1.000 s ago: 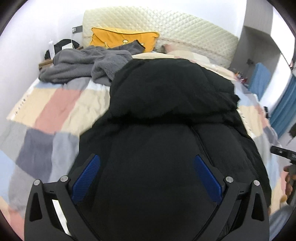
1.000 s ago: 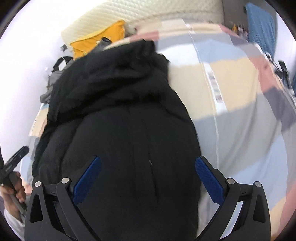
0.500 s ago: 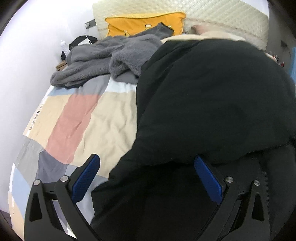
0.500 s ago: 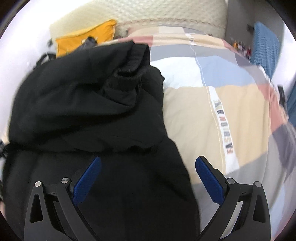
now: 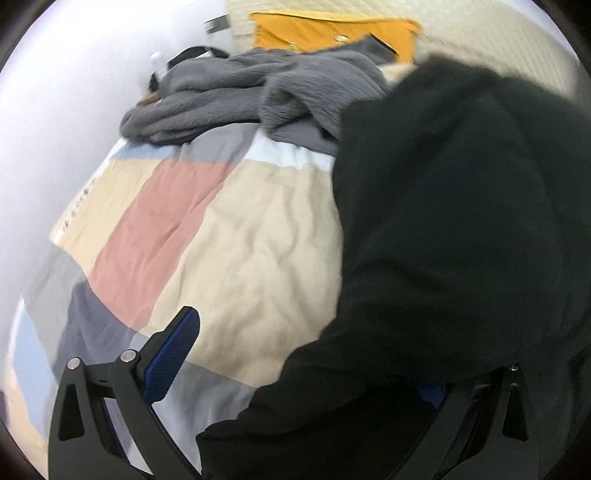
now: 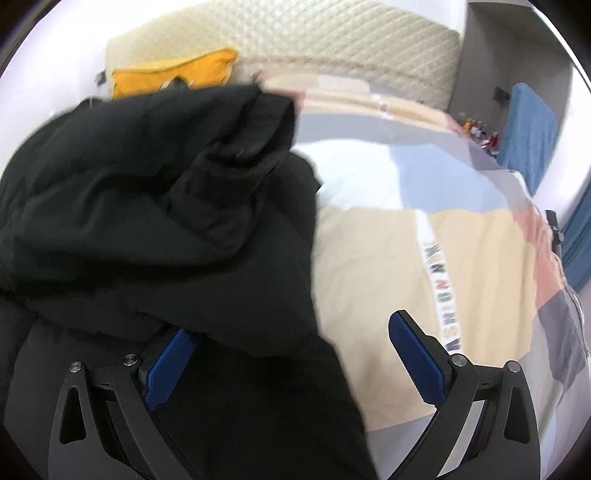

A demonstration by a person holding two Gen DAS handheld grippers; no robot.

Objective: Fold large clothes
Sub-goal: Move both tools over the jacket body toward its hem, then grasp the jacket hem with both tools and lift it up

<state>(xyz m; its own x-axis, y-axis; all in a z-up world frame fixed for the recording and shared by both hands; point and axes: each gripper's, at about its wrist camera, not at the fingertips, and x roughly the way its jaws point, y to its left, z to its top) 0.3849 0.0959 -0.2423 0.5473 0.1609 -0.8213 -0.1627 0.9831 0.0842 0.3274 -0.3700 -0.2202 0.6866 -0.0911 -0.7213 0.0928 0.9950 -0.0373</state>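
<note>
Two spread tools (image 5: 299,369) (image 6: 291,358), black coat (image 6: 147,206), illegible lettered strip (image 6: 441,291) on patchwork quilt (image 5: 240,240).

Left tool (image 5: 295,354), right tool (image 6: 291,354): black triangular-cutout frames, blue ribbed finger pads (image 6: 415,363), silver screws

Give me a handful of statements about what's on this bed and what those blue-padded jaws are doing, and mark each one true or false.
1. The black jacket lies on a patchwork bedspread. True.
2. The grey fleece garment is folded into a neat square. False: it lies crumpled in a heap near the head of the bed.
3. A yellow pillow sits against the quilted headboard. True.
4. The right gripper has its jaws clamped tight on the jacket. False: its jaws stand wide apart.
5. The bedspread is plain white. False: it has pink, beige, blue and grey blocks.
</note>
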